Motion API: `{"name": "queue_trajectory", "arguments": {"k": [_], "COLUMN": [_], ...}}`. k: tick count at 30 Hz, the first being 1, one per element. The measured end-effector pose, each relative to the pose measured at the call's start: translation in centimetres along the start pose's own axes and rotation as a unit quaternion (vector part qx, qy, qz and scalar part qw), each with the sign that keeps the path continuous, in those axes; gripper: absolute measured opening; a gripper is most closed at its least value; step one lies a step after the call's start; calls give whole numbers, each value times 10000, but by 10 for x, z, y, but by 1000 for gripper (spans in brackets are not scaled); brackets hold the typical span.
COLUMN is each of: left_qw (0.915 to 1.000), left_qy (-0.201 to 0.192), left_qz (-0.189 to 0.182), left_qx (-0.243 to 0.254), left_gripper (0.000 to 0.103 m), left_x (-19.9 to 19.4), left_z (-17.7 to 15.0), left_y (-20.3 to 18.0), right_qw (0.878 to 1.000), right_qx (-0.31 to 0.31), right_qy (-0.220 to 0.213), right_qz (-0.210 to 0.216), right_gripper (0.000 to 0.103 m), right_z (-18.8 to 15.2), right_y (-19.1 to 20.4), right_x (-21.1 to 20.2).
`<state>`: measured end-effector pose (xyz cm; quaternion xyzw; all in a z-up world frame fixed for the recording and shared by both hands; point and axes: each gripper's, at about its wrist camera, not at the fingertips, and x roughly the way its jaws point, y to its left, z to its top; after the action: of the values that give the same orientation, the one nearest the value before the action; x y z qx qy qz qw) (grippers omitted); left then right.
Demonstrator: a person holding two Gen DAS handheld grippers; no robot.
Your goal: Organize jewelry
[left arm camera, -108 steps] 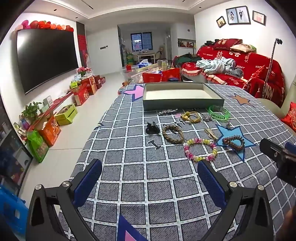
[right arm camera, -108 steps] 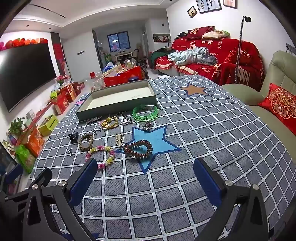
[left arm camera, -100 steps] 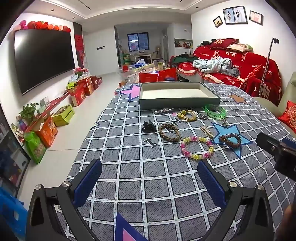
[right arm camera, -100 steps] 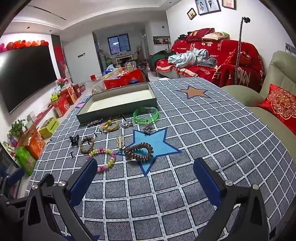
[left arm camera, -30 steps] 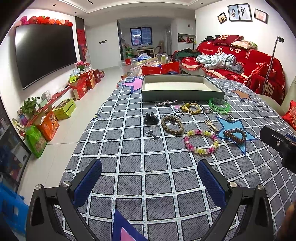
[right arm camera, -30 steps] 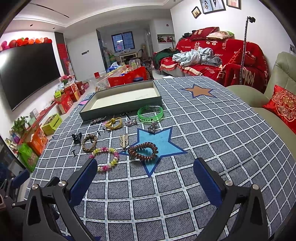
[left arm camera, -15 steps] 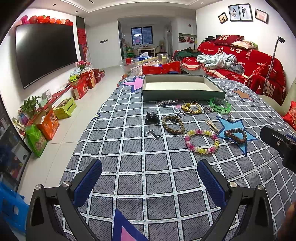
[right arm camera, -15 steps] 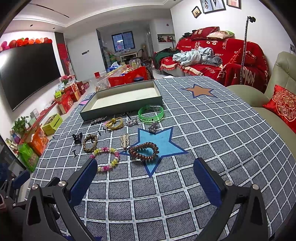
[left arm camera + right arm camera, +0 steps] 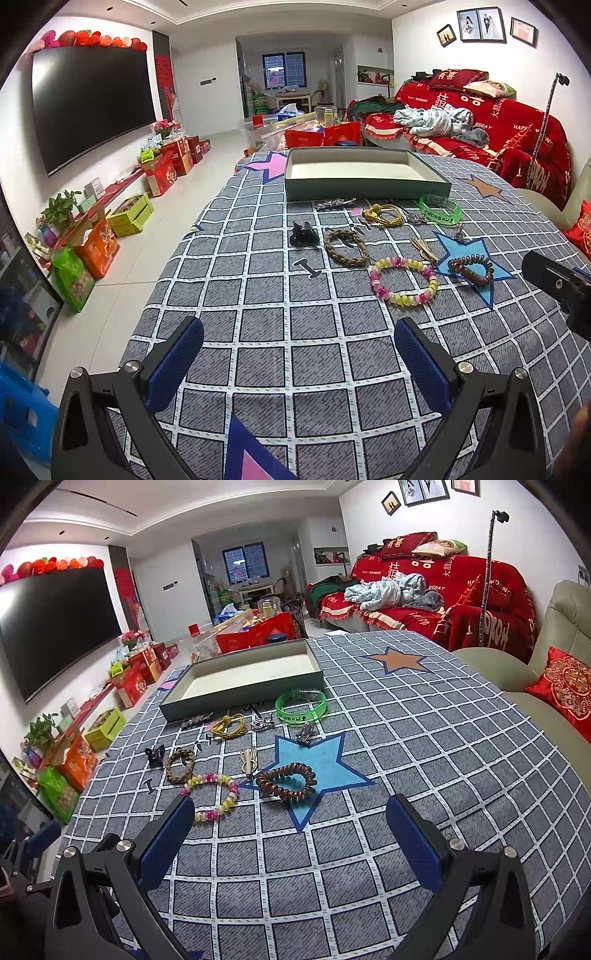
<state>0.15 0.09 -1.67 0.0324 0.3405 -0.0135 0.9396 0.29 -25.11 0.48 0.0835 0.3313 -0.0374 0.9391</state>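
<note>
Jewelry lies scattered on a grey checked tablecloth in front of an empty grey-green tray (image 9: 364, 187) (image 9: 236, 698). Nearest are a pink-and-yellow bead bracelet (image 9: 403, 281) (image 9: 214, 797) and a brown coil bracelet (image 9: 471, 269) (image 9: 286, 781). Farther back lie a braided brown bracelet (image 9: 346, 246) (image 9: 180, 764), a green wristband (image 9: 440, 213) (image 9: 301, 706), a yellow cord (image 9: 384, 215) (image 9: 229, 725) and a black clip (image 9: 303, 234) (image 9: 154, 756). My left gripper (image 9: 299, 363) and my right gripper (image 9: 290, 843) both hover open and empty short of the jewelry.
The table's left edge drops to a white floor with boxes and bags (image 9: 92, 251). A red-covered sofa (image 9: 424, 598) stands behind the table, and a beige armchair with a red cushion (image 9: 565, 690) sits at the right. The right gripper's body (image 9: 557, 284) shows at the left wrist view's right edge.
Both grippers have crept slightly forward toward the jewelry and stay open. None of the pieces on the cloth has moved.
</note>
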Motion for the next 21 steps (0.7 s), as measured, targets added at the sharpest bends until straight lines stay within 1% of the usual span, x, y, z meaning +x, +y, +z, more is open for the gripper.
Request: {"name": "queue_trajectory", "arguments": {"k": [21], "left_qw": [10000], "left_qy": [32], "left_qz": [9], "left_qx": [-28], "left_gripper": [103], "left_x": [1], "left_z": [-5], "left_y": [3], "right_qw": [10000], "right_qx": [7], "right_qy": [-4], "right_qz": [10], "right_gripper": [103], "right_z": [0], "right_y": [1], "right_x": [0]}}
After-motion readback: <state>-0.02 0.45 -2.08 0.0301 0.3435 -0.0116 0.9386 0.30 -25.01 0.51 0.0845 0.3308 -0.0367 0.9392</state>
